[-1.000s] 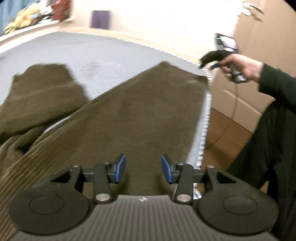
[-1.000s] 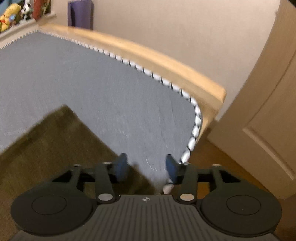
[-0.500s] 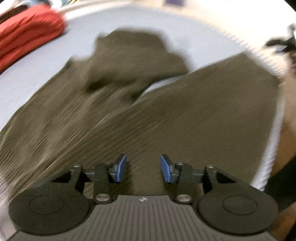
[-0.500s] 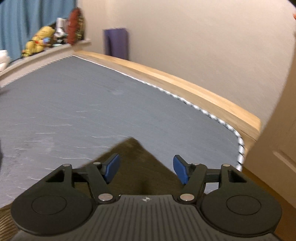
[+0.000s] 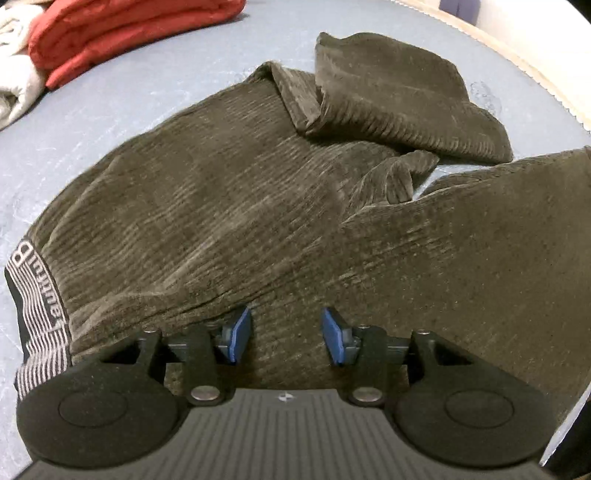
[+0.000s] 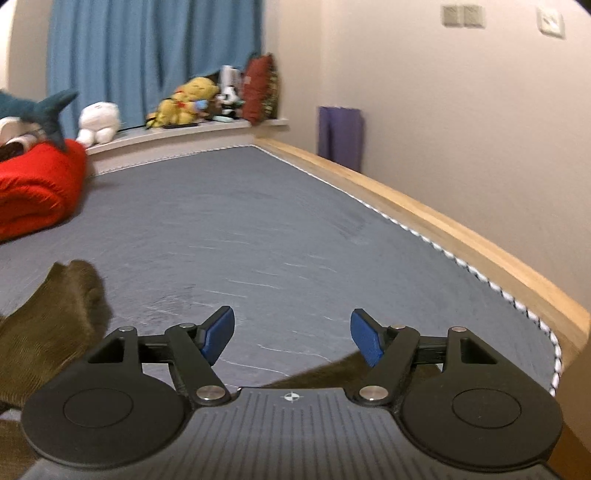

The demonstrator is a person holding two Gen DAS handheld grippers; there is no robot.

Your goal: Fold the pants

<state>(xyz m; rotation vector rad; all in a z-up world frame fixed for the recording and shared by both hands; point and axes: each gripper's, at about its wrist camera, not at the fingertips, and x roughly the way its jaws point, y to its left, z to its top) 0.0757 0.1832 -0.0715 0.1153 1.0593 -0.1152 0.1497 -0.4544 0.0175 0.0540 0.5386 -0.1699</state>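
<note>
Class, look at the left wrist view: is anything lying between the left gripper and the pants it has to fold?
Nothing visible does. The left gripper is open and hangs right over the pants, with only their brown fabric showing between its fingers. The red blanket lies well off, at the far side of the mattress.

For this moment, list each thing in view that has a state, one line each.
Pants: unfolded, spread on the mattress, one leg end doubled back.
Left gripper: open over the pants, nothing held.
Right gripper: open, jaws just widened, nothing between them.
Red blanket: folded, on the mattress.
Curtain: drawn.
</note>
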